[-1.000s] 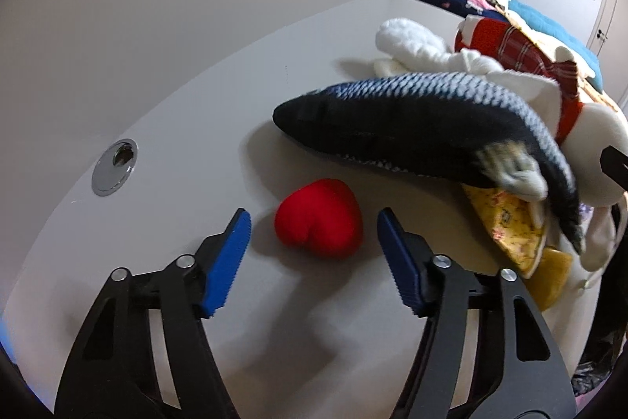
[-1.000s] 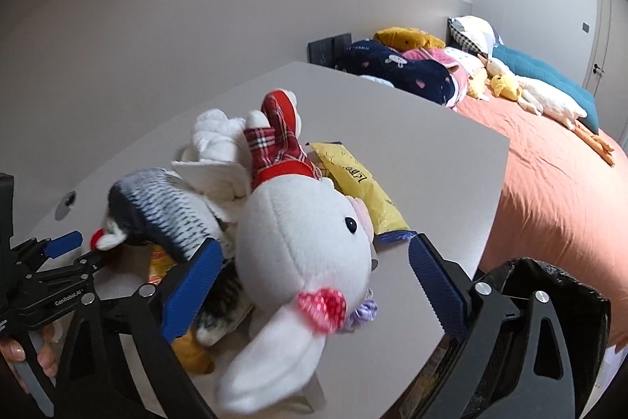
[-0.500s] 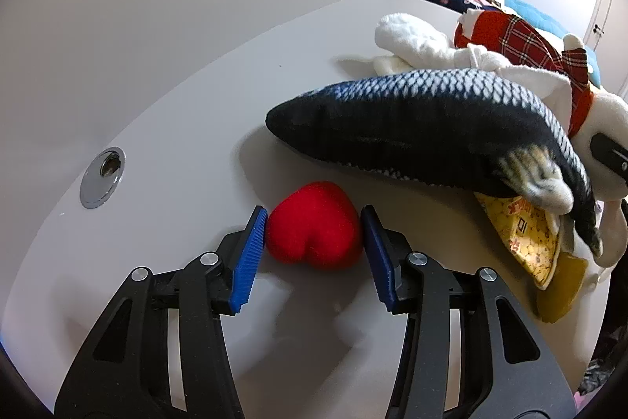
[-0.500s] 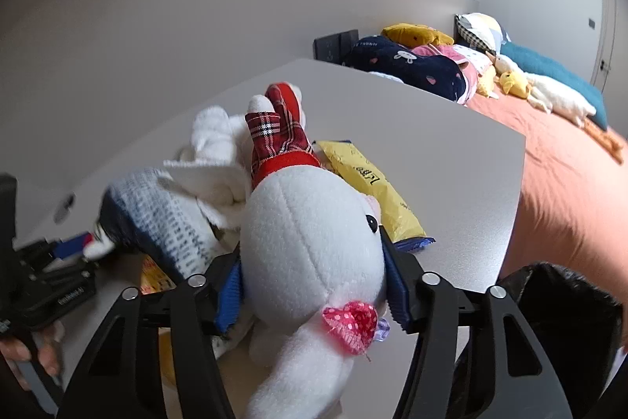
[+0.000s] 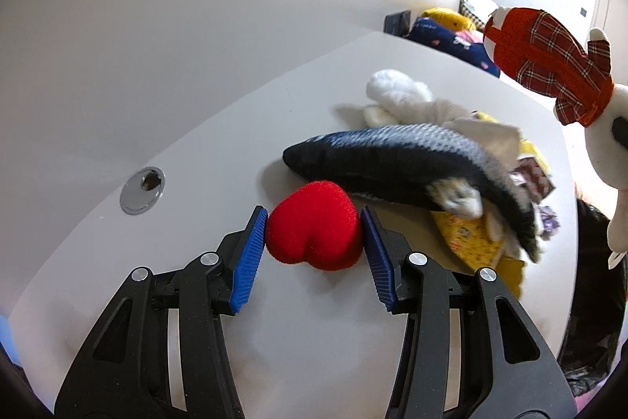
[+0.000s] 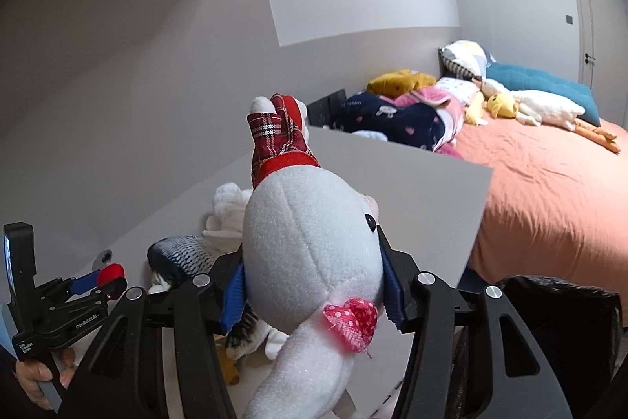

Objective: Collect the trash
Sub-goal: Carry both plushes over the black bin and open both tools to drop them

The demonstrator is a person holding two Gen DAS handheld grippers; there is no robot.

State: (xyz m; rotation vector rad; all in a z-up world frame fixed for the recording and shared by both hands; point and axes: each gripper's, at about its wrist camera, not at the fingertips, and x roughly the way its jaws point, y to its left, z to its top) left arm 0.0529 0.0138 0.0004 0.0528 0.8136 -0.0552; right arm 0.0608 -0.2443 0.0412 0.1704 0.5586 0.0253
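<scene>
Over on the left, a round silver metal hole cover [image 5: 142, 189] sat in the flat grey table top [image 5: 196, 160]. Next to it, the left gripper [image 5: 314, 250] with blue ribbed pads was squeezed onto a soft red plush heart [image 5: 314, 226], one pad touching each side. The heart was low over the table, and I could not tell if it touched it. Just behind the heart lay a long dark blue and grey plush fish [image 5: 404, 163], flat on the table. Behind the fish was a fluffy white soft toy [image 5: 396, 91]. Under the fish's tail end were yellow crinkly snack wrappers [image 5: 467, 238].

Further right, the right gripper [image 6: 312, 281] was closed on the head of a white plush bunny with red checked clothes [image 6: 306, 242]. The bunny was up in the air above the table, with its red checked part [image 6: 276, 132] pointing away. A pink dotted bow [image 6: 351, 317] sat by its ear. At the far right, down low, was a black plastic trash bag [image 6: 561, 332] beside the table edge. Behind it was a bed with an orange sheet [image 6: 549, 191], with more soft toys on it.
</scene>
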